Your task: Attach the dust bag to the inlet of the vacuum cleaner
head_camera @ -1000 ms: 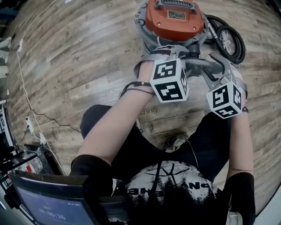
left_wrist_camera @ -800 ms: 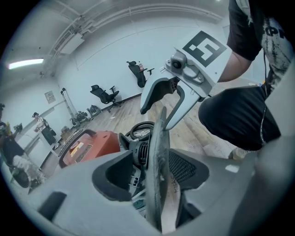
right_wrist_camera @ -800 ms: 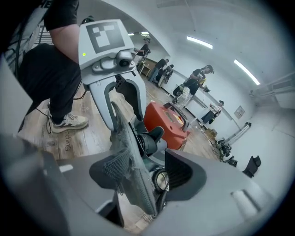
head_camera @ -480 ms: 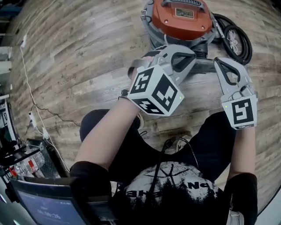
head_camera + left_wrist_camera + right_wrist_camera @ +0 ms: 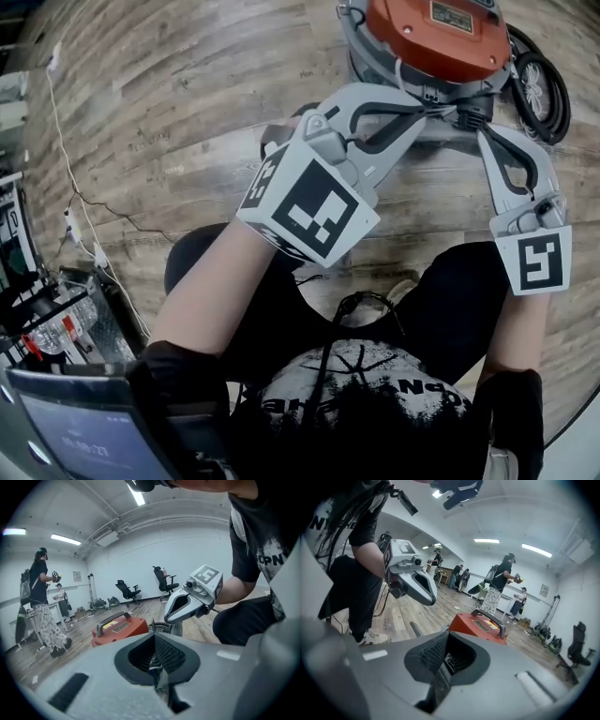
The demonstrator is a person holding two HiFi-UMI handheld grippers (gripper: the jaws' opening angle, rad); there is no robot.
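Observation:
The vacuum cleaner point(image 5: 429, 36), an orange lid on a grey drum, stands on the wooden floor at the top right of the head view. My left gripper point(image 5: 448, 111) reaches toward its near side, shut with nothing in it. My right gripper point(image 5: 483, 134) is just to the right of it, also shut and empty. In the left gripper view my pads point(image 5: 157, 665) meet, with the vacuum cleaner point(image 5: 119, 627) and the right gripper point(image 5: 187, 605) beyond. In the right gripper view the pads point(image 5: 440, 667) are together, with the vacuum cleaner point(image 5: 480, 624) ahead. I cannot make out a dust bag.
A coiled black hose point(image 5: 539, 80) lies right of the vacuum. A laptop point(image 5: 75, 431) and a white cable point(image 5: 66, 187) are at the left. The person's legs fill the lower middle. Other people point(image 5: 42, 606) and office chairs point(image 5: 126, 590) stand far off.
Both grippers have lifted away from the vacuum's near base toward the camera, and their spread jaws have closed. The vacuum now sits further up and right in the head view.

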